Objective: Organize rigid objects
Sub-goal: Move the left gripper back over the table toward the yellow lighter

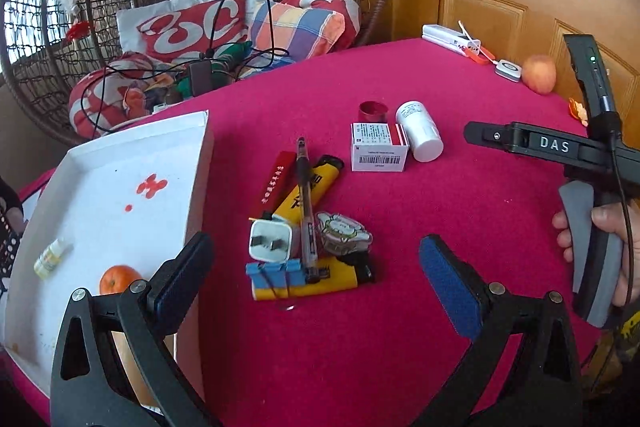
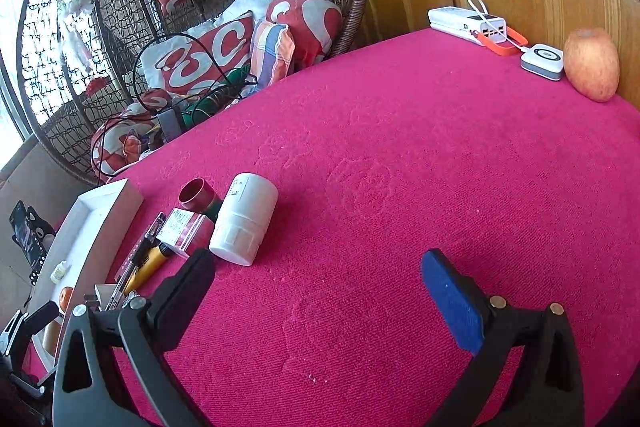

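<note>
Nearest the left wrist lens, the left tongs (image 1: 316, 279) stand wide apart with nothing between them, hovering above the pink-covered table (image 1: 440, 247). At far left sits a white tray (image 1: 120, 195) holding a small dropper bottle (image 1: 50, 257) and a tangerine (image 1: 119, 279). Just right of it lies the heap of small things: a white plug (image 1: 270, 241), a blue clip (image 1: 272, 273), red lighter (image 1: 276, 183), yellow lighters (image 1: 312, 187), a pen (image 1: 305, 203) laid across them (this heap is plain only from this side). Beyond it stand a white carton (image 1: 379, 147), a red ring (image 1: 373, 111) and a toppled white bottle (image 1: 420, 131), the bottle touching the carton. At far right a hand (image 1: 600, 251) grips the other tool's handle. From the right wrist, the right tongs (image 2: 320, 291) also gape wide and empty over bare cloth, the bottle just left of them; a power bank (image 2: 464, 21), a small white puck (image 2: 543, 61) and an apple (image 2: 592, 65) line the far edge.
</note>
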A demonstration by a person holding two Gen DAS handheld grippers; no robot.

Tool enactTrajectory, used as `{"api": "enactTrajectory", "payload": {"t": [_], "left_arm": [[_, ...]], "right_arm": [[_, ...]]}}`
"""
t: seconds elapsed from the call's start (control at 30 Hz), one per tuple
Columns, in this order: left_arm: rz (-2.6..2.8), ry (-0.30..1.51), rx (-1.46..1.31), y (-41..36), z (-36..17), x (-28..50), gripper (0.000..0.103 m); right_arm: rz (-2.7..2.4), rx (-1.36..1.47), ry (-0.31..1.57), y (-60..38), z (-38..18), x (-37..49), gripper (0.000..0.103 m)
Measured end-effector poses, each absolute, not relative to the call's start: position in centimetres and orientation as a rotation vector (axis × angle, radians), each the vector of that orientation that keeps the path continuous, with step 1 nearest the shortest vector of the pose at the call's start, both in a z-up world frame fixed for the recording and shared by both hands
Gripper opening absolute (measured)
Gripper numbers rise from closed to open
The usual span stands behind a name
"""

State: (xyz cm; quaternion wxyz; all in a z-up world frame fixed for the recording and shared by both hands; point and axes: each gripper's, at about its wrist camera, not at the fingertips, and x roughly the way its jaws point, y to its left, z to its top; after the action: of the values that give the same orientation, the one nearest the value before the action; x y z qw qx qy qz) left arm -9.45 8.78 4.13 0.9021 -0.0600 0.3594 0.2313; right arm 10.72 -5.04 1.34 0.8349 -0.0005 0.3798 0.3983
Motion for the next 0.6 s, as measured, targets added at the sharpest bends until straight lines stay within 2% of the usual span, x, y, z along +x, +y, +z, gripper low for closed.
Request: {"api": "enactTrajectory", "payload": {"t": [0.3, 0.47, 0.6], "left_arm": [[0.511, 0.904, -0.157, 9.0, 0.1, -5.1, 0.103], [0.309, 0.856, -0.201, 5.5, 0.2, -4.4, 0.103], [0.212, 0.788, -0.089, 2.1, 1.5, -4.8, 0.103]], "right_arm": [[0.882, 0.109, 0.853, -6.0, 0.8, 11.7, 0.103], [0.906, 0.127, 0.855, -6.0, 0.7, 11.6, 0.103], [0.912, 0.172, 0.858, -6.6, 0.6, 11.9, 0.103]]}}
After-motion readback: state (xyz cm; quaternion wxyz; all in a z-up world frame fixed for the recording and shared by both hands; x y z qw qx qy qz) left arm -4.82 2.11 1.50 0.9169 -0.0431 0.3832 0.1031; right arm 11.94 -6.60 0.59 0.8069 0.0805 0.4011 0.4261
